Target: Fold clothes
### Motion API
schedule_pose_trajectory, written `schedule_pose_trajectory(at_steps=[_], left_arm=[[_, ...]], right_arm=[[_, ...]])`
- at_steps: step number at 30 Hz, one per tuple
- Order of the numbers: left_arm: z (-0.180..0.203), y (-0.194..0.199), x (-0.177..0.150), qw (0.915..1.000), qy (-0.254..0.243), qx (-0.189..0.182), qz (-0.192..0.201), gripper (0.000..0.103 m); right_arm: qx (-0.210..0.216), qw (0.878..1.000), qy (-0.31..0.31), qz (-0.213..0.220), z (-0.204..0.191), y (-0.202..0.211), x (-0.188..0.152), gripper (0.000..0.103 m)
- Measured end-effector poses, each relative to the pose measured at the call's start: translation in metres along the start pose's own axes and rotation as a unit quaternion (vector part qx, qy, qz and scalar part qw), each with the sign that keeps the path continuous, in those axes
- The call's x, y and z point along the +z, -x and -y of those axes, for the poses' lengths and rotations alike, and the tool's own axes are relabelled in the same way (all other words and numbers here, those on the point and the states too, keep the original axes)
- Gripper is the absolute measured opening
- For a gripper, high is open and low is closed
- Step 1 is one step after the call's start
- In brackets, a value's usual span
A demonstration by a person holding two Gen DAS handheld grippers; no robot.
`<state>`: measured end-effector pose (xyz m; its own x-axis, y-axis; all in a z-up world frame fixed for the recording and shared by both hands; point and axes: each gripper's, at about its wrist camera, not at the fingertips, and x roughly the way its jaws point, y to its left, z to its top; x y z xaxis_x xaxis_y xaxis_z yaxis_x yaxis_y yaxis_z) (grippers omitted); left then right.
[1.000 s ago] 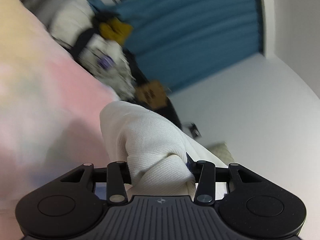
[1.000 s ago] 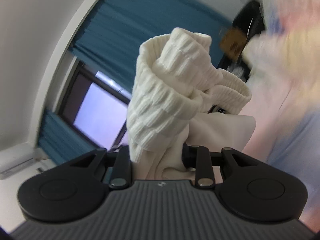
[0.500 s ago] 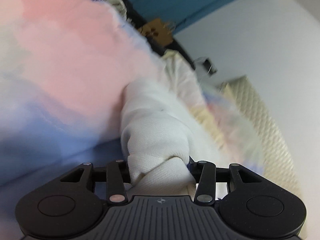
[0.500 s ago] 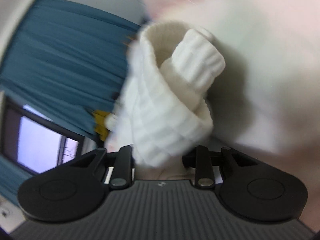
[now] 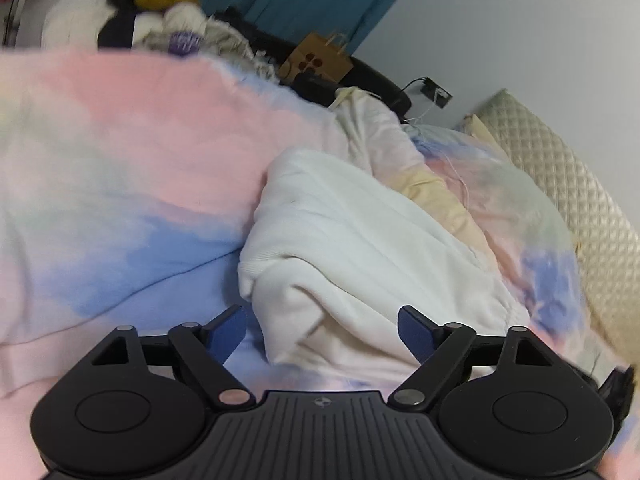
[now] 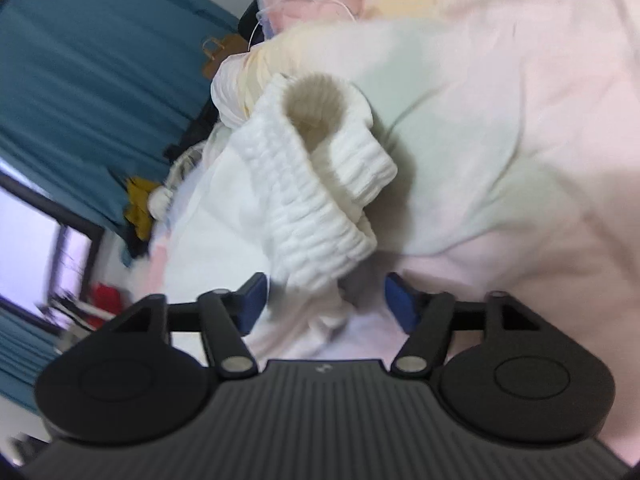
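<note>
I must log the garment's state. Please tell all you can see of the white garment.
The white garment looks like soft knit, with a thick ribbed cuff curled open like a tube. It lies crumpled and partly folded on the pastel bedcover. Both tools, left and right, are opening around it, their pads not pressing it.

Your white garment (image 5: 360, 240) lies bunched on the bedspread (image 5: 120, 160), directly ahead of your left gripper (image 5: 320, 330). Behind the bedspread sits a clothes pile (image 5: 152, 12), with a paper bag (image 5: 316, 62) to its right. The quilted headboard (image 5: 560, 168) stands at the far right.
</note>
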<state>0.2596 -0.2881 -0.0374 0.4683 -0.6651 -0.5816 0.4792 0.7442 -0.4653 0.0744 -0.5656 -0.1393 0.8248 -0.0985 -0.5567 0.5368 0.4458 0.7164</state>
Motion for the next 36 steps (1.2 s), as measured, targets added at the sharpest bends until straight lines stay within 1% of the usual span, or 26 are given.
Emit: schedule_pose_trajectory(at_steps=[1, 2, 3, 5, 6, 7, 8, 9, 13, 15, 17, 19, 20, 24, 26, 28, 31, 34, 36], left_arm=[[0.009, 0.012, -0.001, 0.9999, -0.010, 0.003, 0.004, 0.089], [0.017, 0.033, -0.008, 0.9997, -0.021, 0.001, 0.010, 0.089], [0.026, 0.053, -0.014, 0.9994, -0.032, 0.000, 0.016, 0.089], [0.046, 0.079, -0.020, 0.9980, -0.055, 0.003, 0.030, 0.089], [0.057, 0.092, -0.023, 0.9971, -0.066, 0.005, 0.038, 0.093], [0.068, 0.106, -0.027, 0.9957, -0.078, 0.006, 0.051, 0.100], [0.078, 0.120, -0.031, 0.9940, -0.089, 0.007, 0.064, 0.103], [0.089, 0.134, -0.034, 0.9921, -0.100, 0.009, 0.076, 0.103], [0.120, 0.187, -0.049, 0.9849, -0.131, 0.032, 0.108, 0.103], [0.132, 0.211, -0.060, 0.9829, -0.144, 0.035, 0.109, 0.103], [0.143, 0.230, -0.071, 0.9797, -0.158, 0.054, 0.112, 0.103], [0.154, 0.265, -0.092, 0.9735, -0.179, 0.070, 0.124, 0.103], [0.158, 0.273, -0.099, 0.9714, -0.183, 0.080, 0.130, 0.103], [0.161, 0.298, -0.122, 0.9598, -0.206, 0.121, 0.147, 0.103], [0.153, 0.305, -0.130, 0.9591, -0.200, 0.135, 0.148, 0.103], [0.144, 0.311, -0.137, 0.9603, -0.189, 0.141, 0.149, 0.103], [0.131, 0.315, -0.148, 0.9587, -0.184, 0.153, 0.154, 0.103], [0.121, 0.314, -0.154, 0.9557, -0.192, 0.163, 0.153, 0.103], [0.116, 0.313, -0.155, 0.9556, -0.191, 0.166, 0.151, 0.103]], right_arm=[[-0.004, 1.000, 0.021, 0.006, -0.006, 0.010, -0.004, 0.077], [-0.004, 0.999, 0.040, 0.012, -0.015, 0.022, -0.006, 0.080], [-0.004, 0.998, 0.058, 0.018, -0.020, 0.032, -0.007, 0.080], [-0.003, 0.995, 0.093, 0.030, -0.035, 0.056, -0.011, 0.080], [-0.002, 0.993, 0.109, 0.036, -0.041, 0.068, -0.011, 0.080], [0.000, 0.991, 0.125, 0.043, -0.047, 0.080, -0.010, 0.080], [0.002, 0.989, 0.141, 0.050, -0.054, 0.092, -0.009, 0.080], [0.005, 0.986, 0.158, 0.057, -0.060, 0.104, -0.009, 0.080], [0.015, 0.970, 0.229, 0.085, -0.090, 0.159, -0.027, 0.080], [0.015, 0.959, 0.262, 0.102, -0.107, 0.186, -0.040, 0.080], [0.012, 0.949, 0.293, 0.115, -0.123, 0.203, -0.056, 0.080], [0.011, 0.939, 0.319, 0.125, -0.131, 0.217, -0.074, 0.079], [0.011, 0.934, 0.331, 0.130, -0.135, 0.223, -0.083, 0.079], [0.019, 0.933, 0.331, 0.142, -0.135, 0.238, -0.111, 0.079], [0.011, 0.930, 0.335, 0.148, -0.132, 0.238, -0.122, 0.079], [0.003, 0.928, 0.340, 0.153, -0.129, 0.237, -0.132, 0.079], [-0.010, 0.924, 0.345, 0.162, -0.127, 0.231, -0.150, 0.079], [-0.020, 0.917, 0.362, 0.163, -0.129, 0.224, -0.162, 0.078], [-0.027, 0.913, 0.374, 0.164, -0.131, 0.219, -0.170, 0.078]])
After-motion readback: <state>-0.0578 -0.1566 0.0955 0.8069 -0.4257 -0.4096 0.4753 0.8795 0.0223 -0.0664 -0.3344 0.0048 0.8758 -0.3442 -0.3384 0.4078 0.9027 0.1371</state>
